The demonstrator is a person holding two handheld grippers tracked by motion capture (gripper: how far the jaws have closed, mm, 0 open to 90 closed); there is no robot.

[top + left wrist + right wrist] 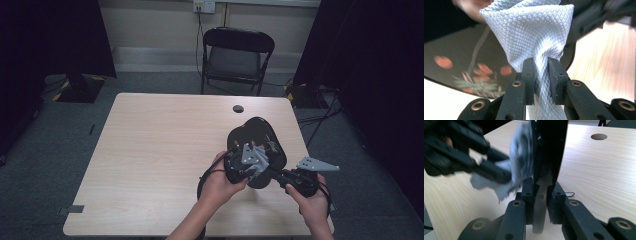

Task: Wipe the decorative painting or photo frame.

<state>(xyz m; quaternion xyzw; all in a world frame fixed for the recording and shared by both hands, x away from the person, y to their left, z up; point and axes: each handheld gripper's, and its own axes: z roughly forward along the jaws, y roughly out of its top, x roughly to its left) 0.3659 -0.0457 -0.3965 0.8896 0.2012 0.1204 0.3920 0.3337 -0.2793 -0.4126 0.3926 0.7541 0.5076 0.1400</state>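
Black plate (pixel 257 132) standing on edge above the worktop (pixel 150 150), right hand-held gripper (pixel 541 190) clamping its rim, left hand-held gripper (pixel 541 72) pinching a grey cloth (pixel 531 32) against its face.

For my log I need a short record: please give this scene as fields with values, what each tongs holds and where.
setting: wooden table, folding chair behind it
left tongs: shut on a pale grey waffle-weave cloth
right tongs: shut on the edge of a black plate, held upright
plate pattern: reddish flowers on glossy black, blurred
contact: cloth pressed against the plate face
position: near the table's right front, above the surface
likely activity: wiping the plate, judging by the contact
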